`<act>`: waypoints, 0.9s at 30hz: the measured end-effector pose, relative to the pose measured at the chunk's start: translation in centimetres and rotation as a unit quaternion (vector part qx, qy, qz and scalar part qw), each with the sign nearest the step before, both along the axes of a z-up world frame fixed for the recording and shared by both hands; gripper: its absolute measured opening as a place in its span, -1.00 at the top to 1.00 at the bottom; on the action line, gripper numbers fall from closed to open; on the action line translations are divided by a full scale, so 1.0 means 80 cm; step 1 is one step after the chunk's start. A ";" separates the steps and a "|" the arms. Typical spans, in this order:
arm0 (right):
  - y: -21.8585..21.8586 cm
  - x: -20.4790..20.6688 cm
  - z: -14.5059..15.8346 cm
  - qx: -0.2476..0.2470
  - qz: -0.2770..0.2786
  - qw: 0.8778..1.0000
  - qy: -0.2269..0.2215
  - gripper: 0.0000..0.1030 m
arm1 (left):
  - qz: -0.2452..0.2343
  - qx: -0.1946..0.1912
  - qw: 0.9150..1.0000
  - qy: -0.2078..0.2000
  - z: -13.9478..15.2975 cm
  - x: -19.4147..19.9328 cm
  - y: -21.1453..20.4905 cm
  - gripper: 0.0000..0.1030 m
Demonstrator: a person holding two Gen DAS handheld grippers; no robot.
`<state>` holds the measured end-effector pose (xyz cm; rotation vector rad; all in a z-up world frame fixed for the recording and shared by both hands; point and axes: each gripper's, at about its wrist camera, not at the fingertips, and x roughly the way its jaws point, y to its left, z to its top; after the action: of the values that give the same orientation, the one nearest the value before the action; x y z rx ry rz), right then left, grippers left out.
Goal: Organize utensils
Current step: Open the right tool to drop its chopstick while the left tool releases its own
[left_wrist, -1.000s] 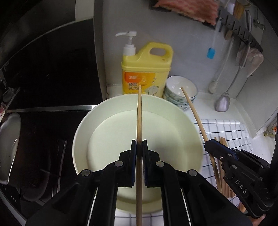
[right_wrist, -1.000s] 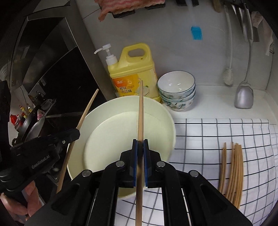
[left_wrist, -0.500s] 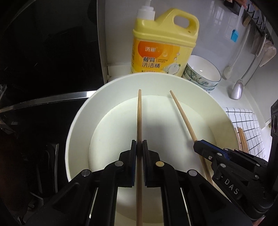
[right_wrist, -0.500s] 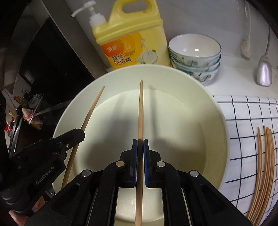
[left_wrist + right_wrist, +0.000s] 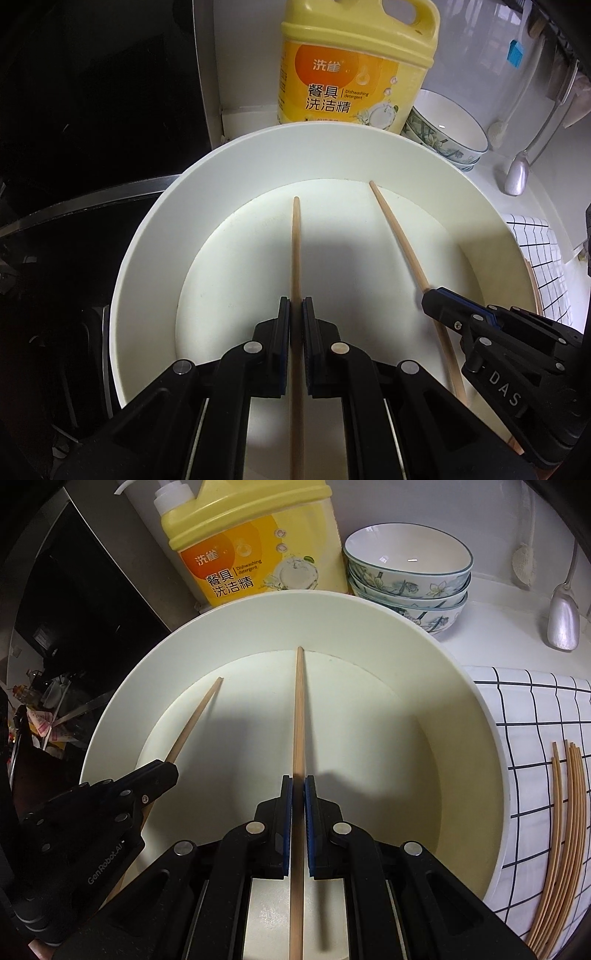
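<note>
From the left wrist camera, the left gripper (image 5: 296, 310) has its black jaws pinched narrow on a slim wooden chopstick (image 5: 295, 251); the stick runs straight ahead from the blue pads, and its far tip lies low over the flat floor of a large round cream-white basin (image 5: 236, 162); whether the tip touches that floor I cannot tell. At the lower right of this view the right gripper (image 5: 430, 299) clamps a second wooden chopstick (image 5: 397, 232), whose tip sits near the far edge of the basin floor. Behind the basin's far rim stands a yellow plastic jug of dishwashing detergent (image 5: 351, 62); to its right, a stack of white bowls with blue floral pattern (image 5: 450, 129) rests on the white counter (image 5: 491, 162).

From the right wrist camera, the right gripper (image 5: 298, 786) is closed tight on its chopstick (image 5: 299, 709), which points toward the basin's (image 5: 369, 613) far wall; the left gripper (image 5: 166, 771) shows at the lower left, holding its stick (image 5: 195, 716) slanted over the floor. The jug (image 5: 251, 535) and bowls (image 5: 410, 579) stand beyond the rim. On the counter to the right of the basin lies a white cloth with a black grid (image 5: 532, 723); a loose bundle of wooden chopsticks (image 5: 565, 812) rests on it near the cloth's right edge; a metal ladle (image 5: 563, 616) hangs down near the counter's back.
</note>
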<state>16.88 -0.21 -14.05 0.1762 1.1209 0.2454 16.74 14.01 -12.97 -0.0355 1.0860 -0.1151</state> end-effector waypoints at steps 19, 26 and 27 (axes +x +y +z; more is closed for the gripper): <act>-0.016 -0.033 0.054 -0.017 0.006 0.999 -0.051 0.16 | 0.053 0.038 0.996 -0.057 0.059 -0.050 0.028 -0.60; -0.018 -0.055 0.068 -0.014 0.010 0.998 -0.055 -0.03 | 0.057 0.039 0.996 -0.058 0.075 -0.076 0.025 -0.69; -0.020 -0.058 0.070 -0.016 0.010 0.998 -0.055 -0.05 | 0.057 0.037 0.996 -0.056 0.076 -0.080 0.024 -0.69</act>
<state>12.21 -1.78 -8.47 0.1219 1.0165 0.2527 10.36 15.92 -6.86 -0.0243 0.9728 0.0267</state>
